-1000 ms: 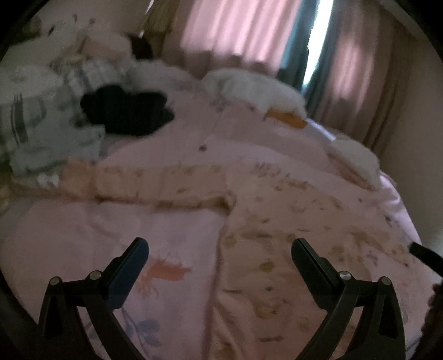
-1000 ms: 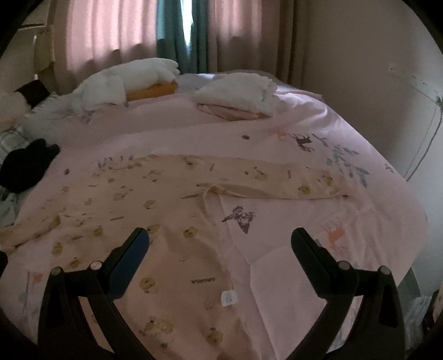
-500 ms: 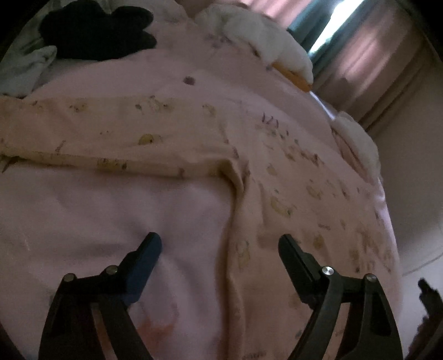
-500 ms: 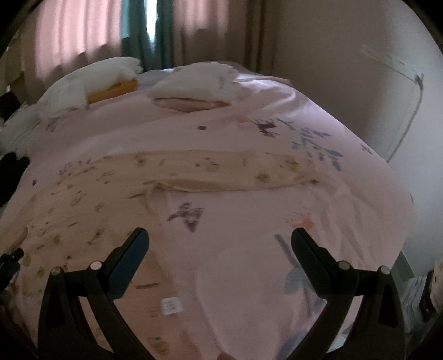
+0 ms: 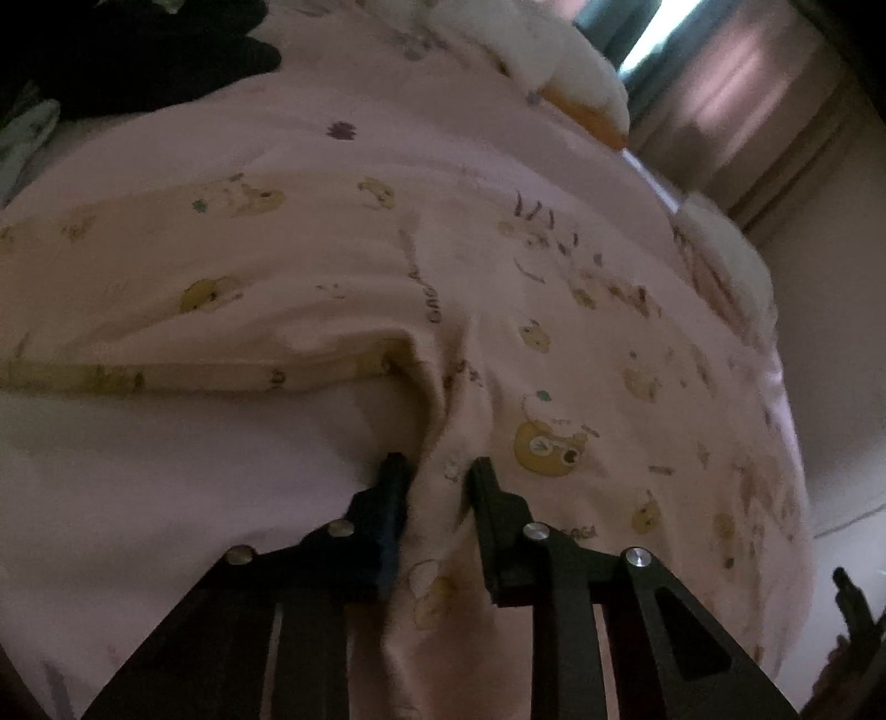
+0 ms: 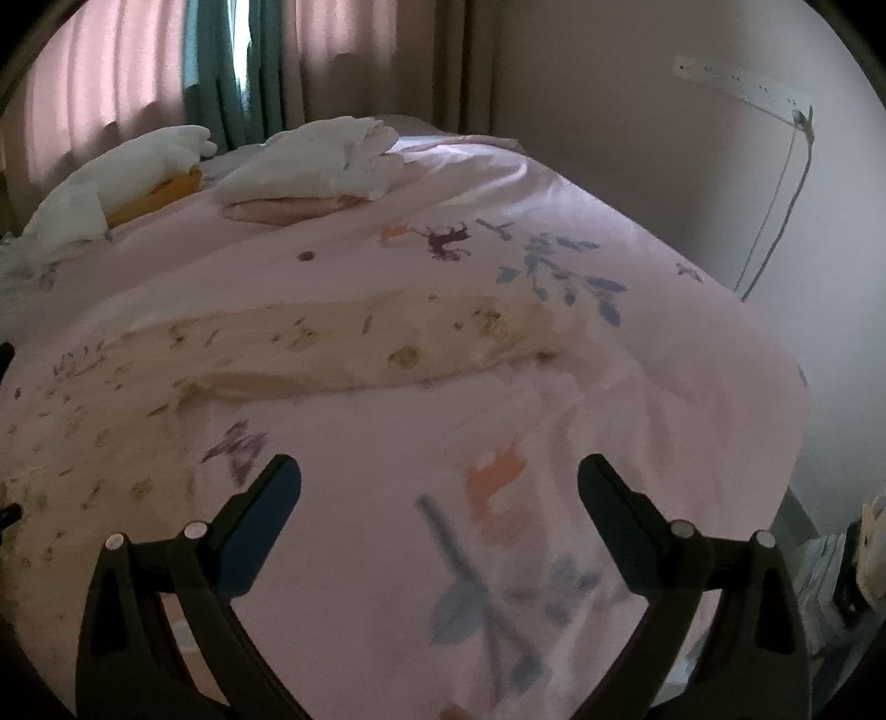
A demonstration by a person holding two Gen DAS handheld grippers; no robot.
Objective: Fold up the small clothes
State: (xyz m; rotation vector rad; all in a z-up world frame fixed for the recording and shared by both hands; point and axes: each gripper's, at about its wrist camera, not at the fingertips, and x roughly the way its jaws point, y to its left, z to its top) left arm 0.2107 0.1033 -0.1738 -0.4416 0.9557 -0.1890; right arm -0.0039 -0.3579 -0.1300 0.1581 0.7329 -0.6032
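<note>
Dim bedroom: pink curtains point(image 6: 111, 99) drawn, daylight through gap point(image 6: 238, 55); bare wall point(image 6: 637, 138) beside bed point(image 6: 692, 332).

A pink bedspread point(image 6: 554, 232) printed with deer, leaves and a butterfly covers the bed. At 11 o'clock in the right wrist view, a folded white stack point(image 6: 315, 160) sits on a pink layer, with a white bundle over something orange point(image 6: 111, 188) at 10 o'clock. Pink and teal curtains point(image 6: 216, 66) hang at 12 o'clock. A white cable point(image 6: 775, 205) runs down the wall at 2 o'clock. A black garment point(image 5: 138, 50) lies at 11 o'clock in the left wrist view.
</note>
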